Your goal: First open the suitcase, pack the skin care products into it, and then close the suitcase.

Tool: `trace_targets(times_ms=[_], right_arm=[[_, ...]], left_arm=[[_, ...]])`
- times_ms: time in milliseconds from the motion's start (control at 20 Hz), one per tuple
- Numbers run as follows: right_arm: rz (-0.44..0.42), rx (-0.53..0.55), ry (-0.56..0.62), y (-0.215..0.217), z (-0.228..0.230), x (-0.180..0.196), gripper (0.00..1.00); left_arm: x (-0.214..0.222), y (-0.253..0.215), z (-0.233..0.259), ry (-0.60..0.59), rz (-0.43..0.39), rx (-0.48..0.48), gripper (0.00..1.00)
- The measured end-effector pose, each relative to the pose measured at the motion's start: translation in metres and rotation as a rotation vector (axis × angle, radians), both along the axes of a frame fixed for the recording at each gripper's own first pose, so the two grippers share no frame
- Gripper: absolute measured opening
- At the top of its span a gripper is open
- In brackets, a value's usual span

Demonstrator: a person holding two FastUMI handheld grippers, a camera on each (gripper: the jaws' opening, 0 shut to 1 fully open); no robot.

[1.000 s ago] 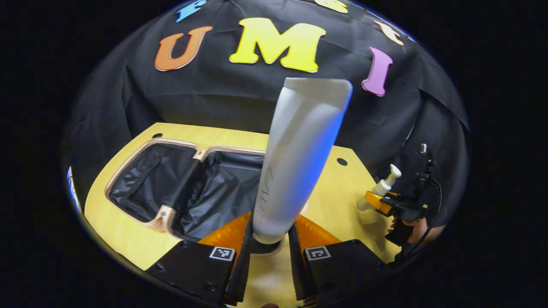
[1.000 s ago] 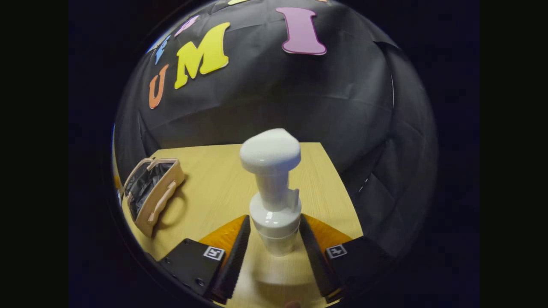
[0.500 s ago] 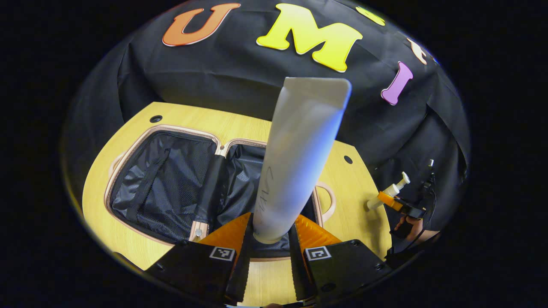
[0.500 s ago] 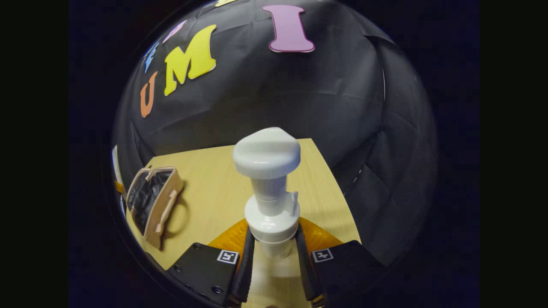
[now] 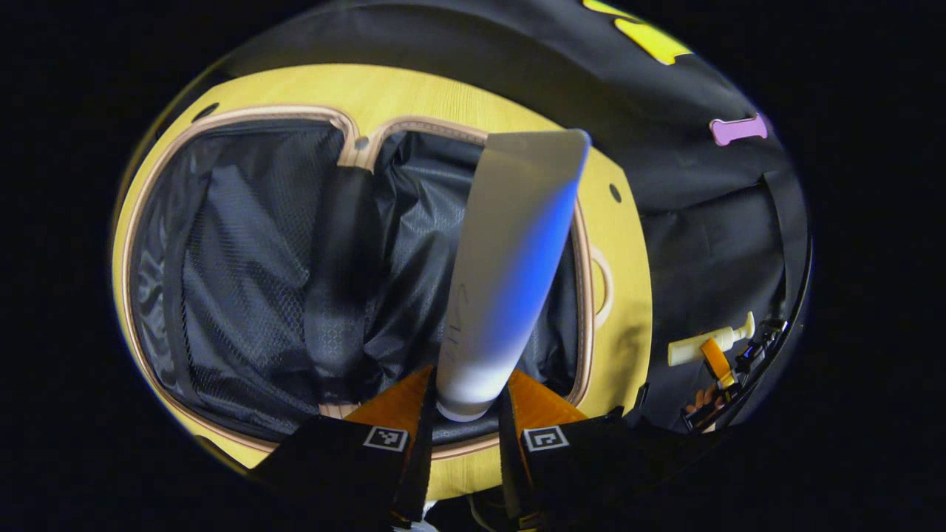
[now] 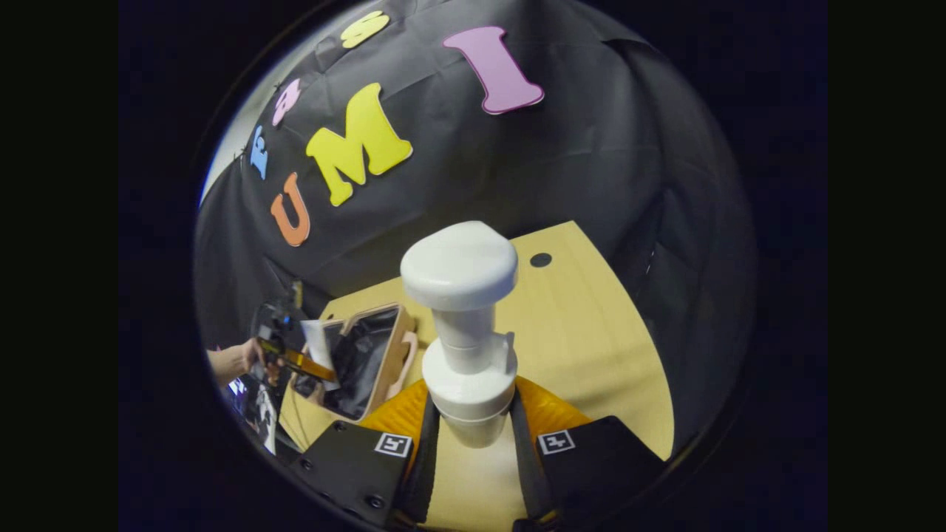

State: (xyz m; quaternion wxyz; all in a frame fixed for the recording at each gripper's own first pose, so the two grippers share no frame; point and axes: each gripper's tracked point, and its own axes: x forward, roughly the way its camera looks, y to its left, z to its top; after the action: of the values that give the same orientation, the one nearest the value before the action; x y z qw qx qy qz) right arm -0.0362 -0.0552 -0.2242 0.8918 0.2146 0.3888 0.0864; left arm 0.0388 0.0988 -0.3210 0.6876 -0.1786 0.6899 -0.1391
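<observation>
In the left gripper view, the suitcase (image 5: 295, 281) lay wide open and flat on the tabletop (image 5: 414, 92). Its two halves were side by side, both lined with dark cloth, with a pale pink rim all around. The far edge of the tabletop ran just past the suitcase, and a small round hole showed near the tabletop's far right corner.

The left claw (image 5: 464, 436) held a tall white tube (image 5: 510, 266) — both fingers pressed on its round bottom end. The tube stuck out over the right half of the open suitcase. I could not tell if it touched the lining.

Off past the right edge of the tabletop, small in the same view, the right claw (image 5: 711, 356) held a white pump bottle (image 5: 706, 346), with a hand (image 5: 702, 403) below it.

In the right gripper view, the right claw (image 6: 468, 451) was closed narrow on the pump bottle (image 6: 464, 332). Both fingers squeezed its neck, just under the collar, and the pump head stood up high. The tabletop (image 6: 584, 332) lay below it.

At the left of that view, the suitcase (image 6: 366, 358) sat open near the tabletop's left edge. The left claw (image 6: 299, 362) reached over it with the tube (image 6: 319, 347) — a hand (image 6: 240, 360) held that claw.
</observation>
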Motion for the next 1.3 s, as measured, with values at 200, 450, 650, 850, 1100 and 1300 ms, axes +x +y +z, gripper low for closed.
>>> trace_targets(times_ms=[200, 450, 650, 850, 1100, 1300], right_arm=[[0.021, -0.033, -0.029, 0.007, 0.023, -0.019, 0.45], [0.038, -0.060, -0.038, 0.012, 0.035, -0.031, 0.45], [0.075, -0.066, -0.036, 0.025, 0.038, -0.034, 0.43], [0.124, -0.070, -0.039, 0.043, 0.039, -0.028, 0.45], [0.246, -0.011, -0.052, 0.110, 0.055, 0.006, 0.45], [0.370, 0.084, -0.002, 0.189, 0.059, 0.029, 0.45]], left_arm=[[0.004, 0.010, -0.022, 0.133, -0.021, 0.105, 0.43], [0.001, 0.001, -0.044, 0.274, 0.055, 0.136, 0.43], [0.004, 0.000, -0.044, 0.256, 0.049, 0.173, 0.49], [0.013, 0.004, -0.021, 0.145, 0.031, 0.183, 0.75], [0.024, 0.022, 0.050, -0.217, 0.135, 0.127, 0.75], [0.030, 0.035, 0.145, -0.685, 0.330, -0.006, 0.75]])
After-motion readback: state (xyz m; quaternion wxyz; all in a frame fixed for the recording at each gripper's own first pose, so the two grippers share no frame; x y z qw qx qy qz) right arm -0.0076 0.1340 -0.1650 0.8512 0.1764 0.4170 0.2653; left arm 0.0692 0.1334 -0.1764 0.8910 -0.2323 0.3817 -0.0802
